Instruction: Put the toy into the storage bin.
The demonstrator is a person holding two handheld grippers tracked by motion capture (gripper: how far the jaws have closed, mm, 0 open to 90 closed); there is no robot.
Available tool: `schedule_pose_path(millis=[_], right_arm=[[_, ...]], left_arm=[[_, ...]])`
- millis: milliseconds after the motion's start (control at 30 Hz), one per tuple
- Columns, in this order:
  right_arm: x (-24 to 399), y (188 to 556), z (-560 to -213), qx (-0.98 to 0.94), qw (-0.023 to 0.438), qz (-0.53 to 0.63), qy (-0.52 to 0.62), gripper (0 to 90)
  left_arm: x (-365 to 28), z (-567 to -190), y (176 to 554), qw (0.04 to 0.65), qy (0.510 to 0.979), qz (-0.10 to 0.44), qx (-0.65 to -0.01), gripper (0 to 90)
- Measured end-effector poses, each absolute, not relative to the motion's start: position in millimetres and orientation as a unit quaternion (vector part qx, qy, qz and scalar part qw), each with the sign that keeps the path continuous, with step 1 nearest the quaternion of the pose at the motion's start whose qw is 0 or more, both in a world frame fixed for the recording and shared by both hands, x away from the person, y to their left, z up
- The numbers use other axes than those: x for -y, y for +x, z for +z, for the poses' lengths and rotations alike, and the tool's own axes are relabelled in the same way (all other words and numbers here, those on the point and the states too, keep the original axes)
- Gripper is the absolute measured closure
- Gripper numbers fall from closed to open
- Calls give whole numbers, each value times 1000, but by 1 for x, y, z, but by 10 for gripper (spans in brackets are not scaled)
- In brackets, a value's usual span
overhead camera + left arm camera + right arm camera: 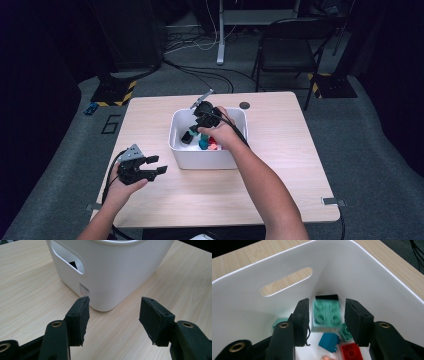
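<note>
A white bin [205, 159] stands mid-table with several toy bricks in it. My right gripper [191, 134] reaches down into it from the far side. In the right gripper view its jaws [326, 305] stand on either side of a blurred teal four-stud brick [326, 315], with a thin gap at each pad, so it is open. Below lie a blue brick [329, 341], a red brick [350, 352] and a smaller teal one [345, 334]. My left gripper [161, 164] hovers open at the table's front left, its jaws [114, 308] empty and pointing at the bin's corner [112, 270].
The wooden table [280, 165] has bare room to the right of and in front of the bin. A small dark disc [244, 105] sits near its far edge. A folding chair [290, 45] and cables are on the floor beyond.
</note>
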State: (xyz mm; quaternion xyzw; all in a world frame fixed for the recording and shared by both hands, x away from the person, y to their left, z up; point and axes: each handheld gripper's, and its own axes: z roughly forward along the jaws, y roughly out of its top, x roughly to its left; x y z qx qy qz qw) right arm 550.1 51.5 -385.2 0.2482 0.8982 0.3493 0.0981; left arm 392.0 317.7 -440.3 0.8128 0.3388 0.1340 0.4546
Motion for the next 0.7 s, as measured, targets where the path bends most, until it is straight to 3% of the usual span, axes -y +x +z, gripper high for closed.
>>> schedule_pose_path(millis=[700], right_arm=[[-7,524,-352,-889,119,371,242,421]], left_arm=[[-322,-444,396,452,808,134,-353,408]])
